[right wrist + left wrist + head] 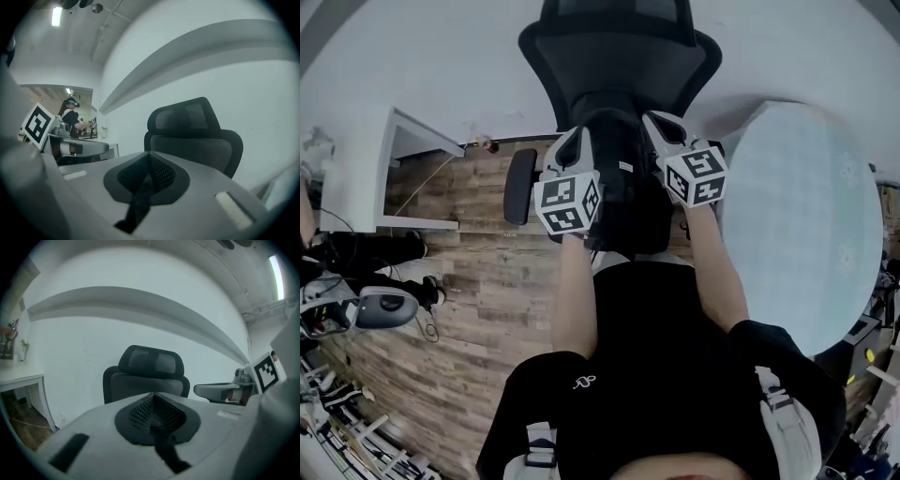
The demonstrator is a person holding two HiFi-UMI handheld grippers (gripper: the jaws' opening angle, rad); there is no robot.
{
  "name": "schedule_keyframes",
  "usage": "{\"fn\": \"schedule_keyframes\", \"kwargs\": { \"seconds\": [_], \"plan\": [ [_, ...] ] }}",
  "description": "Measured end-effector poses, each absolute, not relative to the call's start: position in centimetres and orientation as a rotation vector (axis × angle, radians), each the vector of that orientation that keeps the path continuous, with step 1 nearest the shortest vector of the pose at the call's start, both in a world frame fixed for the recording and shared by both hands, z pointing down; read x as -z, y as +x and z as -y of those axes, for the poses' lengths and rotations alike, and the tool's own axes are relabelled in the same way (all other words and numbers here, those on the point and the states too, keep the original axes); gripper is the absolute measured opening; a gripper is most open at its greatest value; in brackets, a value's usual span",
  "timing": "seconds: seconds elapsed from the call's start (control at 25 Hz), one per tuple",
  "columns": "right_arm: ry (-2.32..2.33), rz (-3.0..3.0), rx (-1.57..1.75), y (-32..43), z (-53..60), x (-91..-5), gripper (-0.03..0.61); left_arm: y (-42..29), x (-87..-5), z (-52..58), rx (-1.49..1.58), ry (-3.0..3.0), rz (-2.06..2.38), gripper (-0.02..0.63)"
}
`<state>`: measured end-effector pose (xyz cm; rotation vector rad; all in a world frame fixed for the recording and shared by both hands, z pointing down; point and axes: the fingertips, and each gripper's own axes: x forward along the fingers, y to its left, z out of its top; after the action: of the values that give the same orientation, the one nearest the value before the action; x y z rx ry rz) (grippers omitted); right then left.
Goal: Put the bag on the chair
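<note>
A black bag [622,192] hangs between my two grippers, just in front of the black office chair [619,52]. My left gripper [572,142] is shut on one black strap [165,451] of the bag. My right gripper [662,122] is shut on the other strap [139,201]. In the left gripper view the closed left gripper [153,401] faces the chair's backrest [147,376], with the right gripper [234,390] beside it. The right gripper view has the closed right gripper [149,161] in front of the chair [192,133]. The bag's body is hidden in both gripper views.
A round pale table [811,220] stands close on the right. A white desk [389,169] stands at the left over the wood floor [478,281]. The chair's armrest [520,186] juts out left of the bag. A person [70,116] stands far back.
</note>
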<state>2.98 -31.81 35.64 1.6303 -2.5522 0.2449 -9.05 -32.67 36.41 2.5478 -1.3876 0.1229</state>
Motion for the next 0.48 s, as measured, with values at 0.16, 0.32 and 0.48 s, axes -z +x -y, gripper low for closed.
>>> {"fn": "schedule_keyframes", "kwargs": {
  "seconds": [0.16, 0.32, 0.48],
  "plan": [
    [1.591, 2.587, -0.216, 3.2, 31.2, -35.2, 0.011, -8.6, -36.6, 32.4, -0.111, 2.544, 1.383, 0.002],
    [1.59, 2.581, -0.241, 3.7, 31.4, -36.3, 0.011, -8.6, -36.8, 32.6, -0.054, 2.543, 1.359, 0.003],
    [1.589, 2.582, -0.265, 4.0, 32.0, -37.0, 0.011, -8.8, -37.3, 32.9, -0.068, 2.542, 1.359, 0.003]
  ]
}}
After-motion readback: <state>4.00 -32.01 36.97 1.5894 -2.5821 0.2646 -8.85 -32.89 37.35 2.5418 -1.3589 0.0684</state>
